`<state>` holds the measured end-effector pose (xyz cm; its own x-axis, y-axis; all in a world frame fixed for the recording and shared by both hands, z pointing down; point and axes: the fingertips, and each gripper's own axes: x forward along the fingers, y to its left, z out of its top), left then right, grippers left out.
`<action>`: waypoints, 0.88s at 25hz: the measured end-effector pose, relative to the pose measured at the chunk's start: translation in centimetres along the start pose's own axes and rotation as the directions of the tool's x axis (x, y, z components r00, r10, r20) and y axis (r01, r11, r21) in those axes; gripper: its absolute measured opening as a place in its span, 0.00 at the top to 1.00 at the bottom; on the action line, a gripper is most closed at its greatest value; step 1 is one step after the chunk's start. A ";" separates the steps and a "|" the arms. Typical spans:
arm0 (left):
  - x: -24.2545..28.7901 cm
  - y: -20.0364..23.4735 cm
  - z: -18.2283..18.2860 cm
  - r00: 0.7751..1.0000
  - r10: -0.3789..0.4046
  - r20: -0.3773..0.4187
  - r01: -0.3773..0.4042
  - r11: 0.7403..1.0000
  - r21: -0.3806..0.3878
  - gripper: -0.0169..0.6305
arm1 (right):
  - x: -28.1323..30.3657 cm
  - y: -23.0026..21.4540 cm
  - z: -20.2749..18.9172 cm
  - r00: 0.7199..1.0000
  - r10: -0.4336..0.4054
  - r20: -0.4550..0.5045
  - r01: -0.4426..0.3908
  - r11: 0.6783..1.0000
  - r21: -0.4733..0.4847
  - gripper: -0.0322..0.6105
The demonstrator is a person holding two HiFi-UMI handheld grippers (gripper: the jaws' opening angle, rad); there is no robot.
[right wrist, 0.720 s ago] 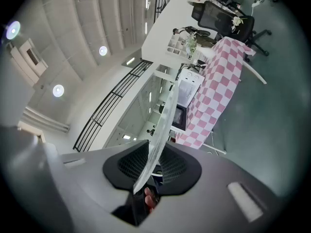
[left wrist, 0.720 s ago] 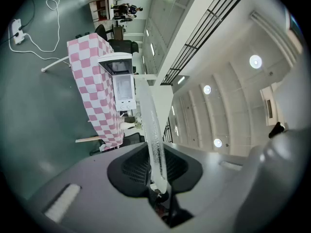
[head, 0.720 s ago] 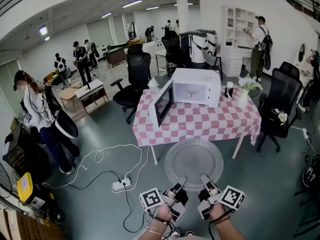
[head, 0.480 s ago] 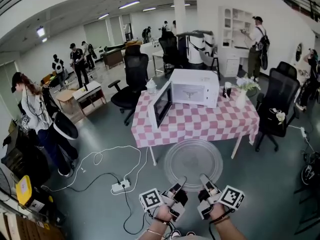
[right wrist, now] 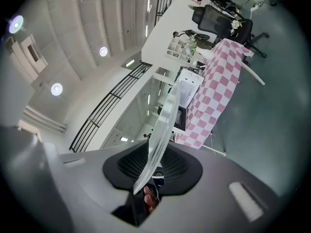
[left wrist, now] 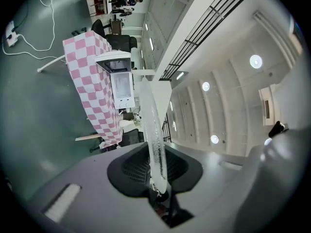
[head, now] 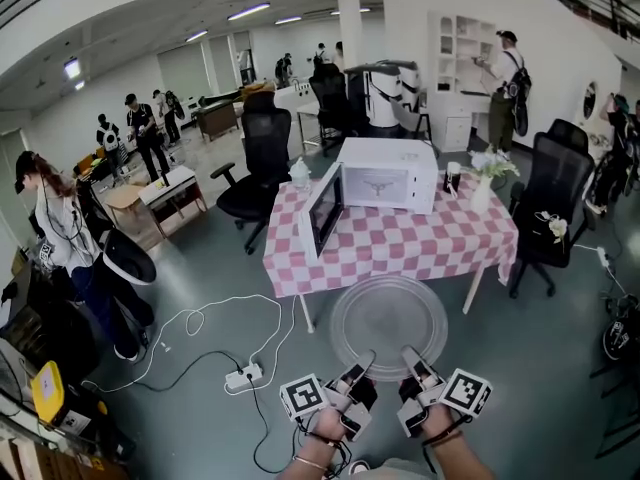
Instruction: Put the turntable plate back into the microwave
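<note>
The round clear glass turntable plate (head: 388, 313) hangs level in the air in front of the table, held at its near rim by both grippers. My left gripper (head: 362, 362) is shut on the rim's left side. My right gripper (head: 408, 358) is shut on its right side. In the left gripper view the plate (left wrist: 154, 140) runs edge-on between the jaws. The right gripper view shows the plate (right wrist: 163, 135) edge-on between its jaws too. The white microwave (head: 390, 175) stands on the pink checked table (head: 390, 245), its door (head: 324, 211) swung open to the left. Its cavity looks bare.
A white jug (head: 300, 173) stands left of the microwave, a dark mug (head: 456, 180) and a flower vase (head: 484, 193) to its right. Black office chairs (head: 548, 208) flank the table. A power strip (head: 243, 374) and white cables lie on the floor at left. Several people stand around.
The view has drawn slightly closer to the table. The plate and both grippers keep the same hold and place in the frame.
</note>
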<state>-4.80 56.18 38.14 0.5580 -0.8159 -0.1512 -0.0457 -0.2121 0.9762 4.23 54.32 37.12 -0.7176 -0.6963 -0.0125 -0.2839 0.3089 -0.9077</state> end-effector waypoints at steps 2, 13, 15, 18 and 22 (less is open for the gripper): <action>0.1 0.1 0.2 1.000 0.002 -0.008 -0.002 1.000 -0.005 0.91 | 0.1 -0.6 -0.1 1.000 -0.029 0.001 0.029 0.999 0.015 0.84; 2.3 1.8 2.3 1.000 0.006 -0.008 -0.006 1.000 -0.014 0.91 | 2.5 -2.8 1.1 0.997 -0.073 -0.004 0.073 0.997 0.028 0.83; 3.4 2.2 2.9 1.000 0.007 -0.005 -0.007 1.000 -0.016 0.91 | 3.1 -4.0 1.8 0.994 -0.113 -0.010 0.113 0.993 0.036 0.83; 5.3 2.9 4.2 1.000 0.011 0.000 -0.011 1.000 -0.008 0.91 | 5.0 -4.4 3.5 0.997 -0.074 -0.015 0.074 0.997 0.032 0.84; 8.5 3.7 6.0 1.000 0.020 0.012 -0.020 1.000 -0.006 0.91 | 7.3 -5.6 6.2 0.996 -0.084 -0.027 0.085 0.996 0.037 0.84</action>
<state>-5.20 45.27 39.57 0.5470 -0.8265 -0.1331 -0.0524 -0.1925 0.9799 4.47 43.48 39.53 -0.7081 -0.7021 0.0750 -0.3201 0.2245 -0.9204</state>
